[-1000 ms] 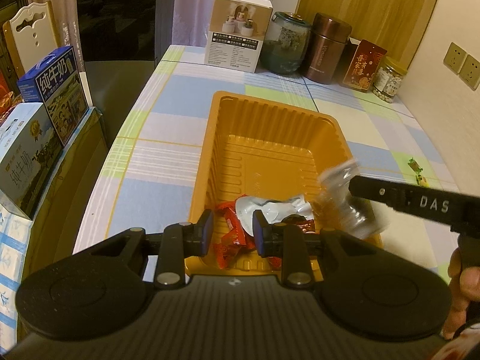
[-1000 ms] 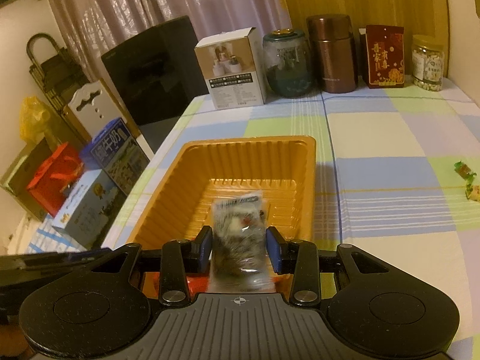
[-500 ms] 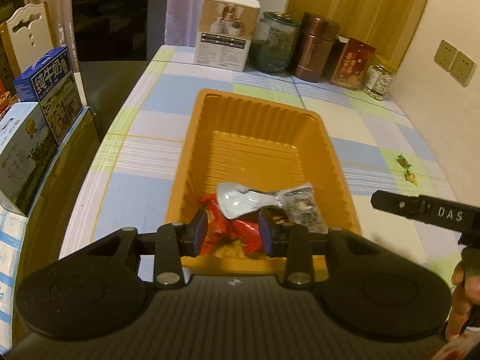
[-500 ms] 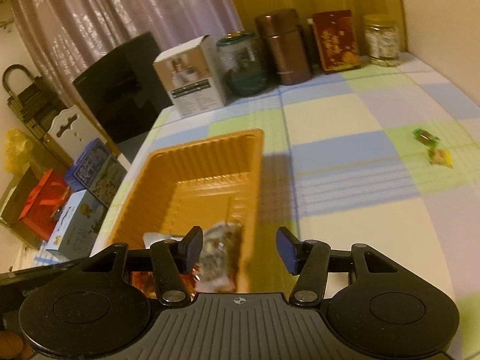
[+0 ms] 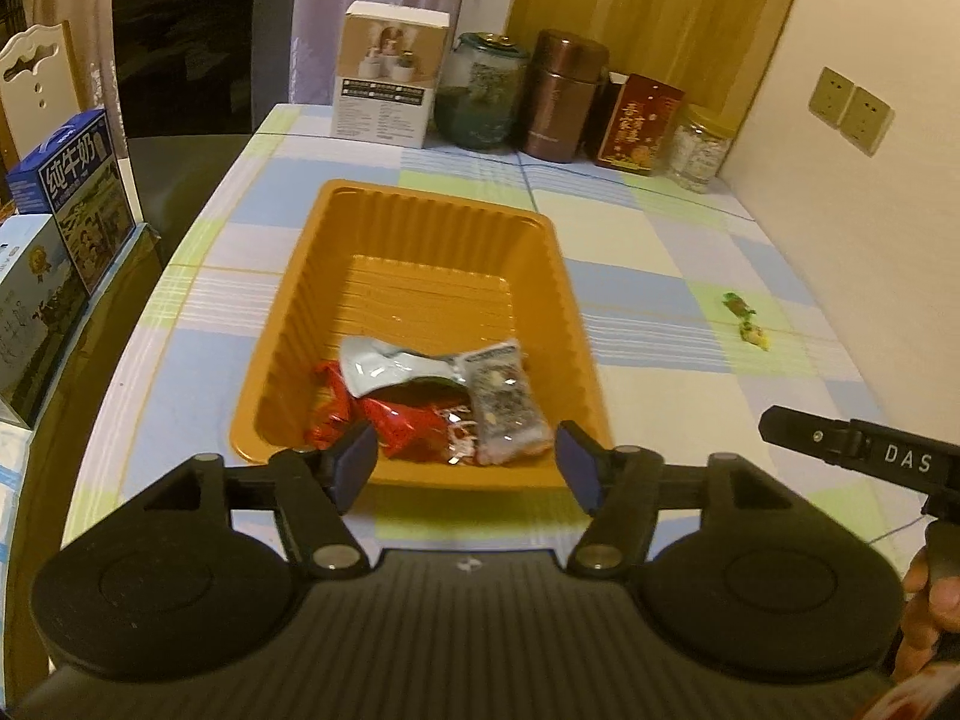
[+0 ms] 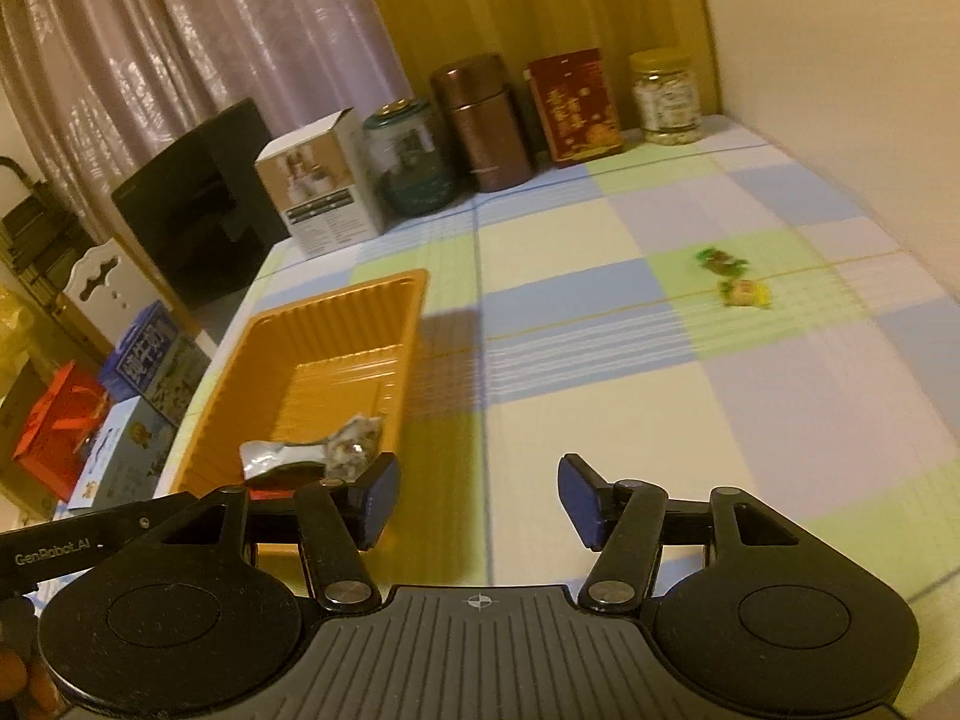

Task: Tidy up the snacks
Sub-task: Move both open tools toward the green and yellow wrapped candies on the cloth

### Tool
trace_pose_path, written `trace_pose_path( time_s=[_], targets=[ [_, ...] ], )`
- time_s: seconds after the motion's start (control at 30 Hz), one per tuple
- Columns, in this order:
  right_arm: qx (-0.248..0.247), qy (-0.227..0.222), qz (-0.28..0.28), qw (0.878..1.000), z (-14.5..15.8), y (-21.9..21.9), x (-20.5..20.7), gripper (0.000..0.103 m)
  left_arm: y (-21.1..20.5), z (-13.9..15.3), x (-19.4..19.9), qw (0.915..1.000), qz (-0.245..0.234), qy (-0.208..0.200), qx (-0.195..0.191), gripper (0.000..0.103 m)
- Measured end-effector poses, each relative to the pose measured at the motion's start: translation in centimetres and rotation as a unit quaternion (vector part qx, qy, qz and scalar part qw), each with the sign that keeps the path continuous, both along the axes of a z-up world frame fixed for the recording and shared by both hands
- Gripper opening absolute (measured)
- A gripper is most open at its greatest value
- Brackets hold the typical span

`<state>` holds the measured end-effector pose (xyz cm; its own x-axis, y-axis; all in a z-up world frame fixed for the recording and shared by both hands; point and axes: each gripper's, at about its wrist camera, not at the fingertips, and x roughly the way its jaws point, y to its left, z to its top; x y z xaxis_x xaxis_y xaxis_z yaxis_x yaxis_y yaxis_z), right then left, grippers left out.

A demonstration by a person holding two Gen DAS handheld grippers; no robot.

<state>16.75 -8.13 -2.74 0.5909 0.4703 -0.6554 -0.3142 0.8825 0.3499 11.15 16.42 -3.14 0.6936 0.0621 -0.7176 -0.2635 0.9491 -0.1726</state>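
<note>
1. In the left wrist view, the left claw [image 5: 468, 465] stood wide open and empty above the near rim of the orange ribbed plastic tray [image 5: 312, 300]. Red foil snack packets [image 5: 402, 420], a silver crinkled wrapper [image 5: 384, 366] and a clear speckled snack pouch [image 5: 507, 402] lay in the tray's near end.
2. In the right wrist view, the right claw [image 6: 477, 501] gaped open, holding nothing, over the checked surface [image 6: 600, 420] just right of the tray. Two small wrapped candies [image 6: 732, 279] lay well apart from it.
</note>
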Motion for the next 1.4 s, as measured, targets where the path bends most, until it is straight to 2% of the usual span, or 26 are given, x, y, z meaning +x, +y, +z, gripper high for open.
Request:
trace_pose_path(
  time_s=[0.2, 0.47, 1.0, 1.4],
  targets=[
    [-0.007, -0.003, -0.021, 1.000, 0.8, -3.0, -1.2, 0.063, -2.2, 0.6, -1.5, 1.0000, -0.004, -0.006, 0.001, 0.078],
    [-0.004, -0.004, -0.049, 0.999, 1.3, -6.6, -2.3, 0.070, -4.2, 1.1, -2.4, 0.9998, -0.010, -0.013, -0.005, 0.084],
    [0.005, -0.006, -0.117, 0.993, 1.5, -13.3, -2.3, 0.072, -9.0, 2.1, 0.2, 0.9980, -0.059, -0.023, -0.001, 0.087],
    [0.006, -0.013, -0.136, 0.991, 1.4, -15.5, -1.1, 0.072, -11.6, 2.5, 2.9, 0.9953, -0.093, -0.028, 0.004, 0.087]
  ],
)
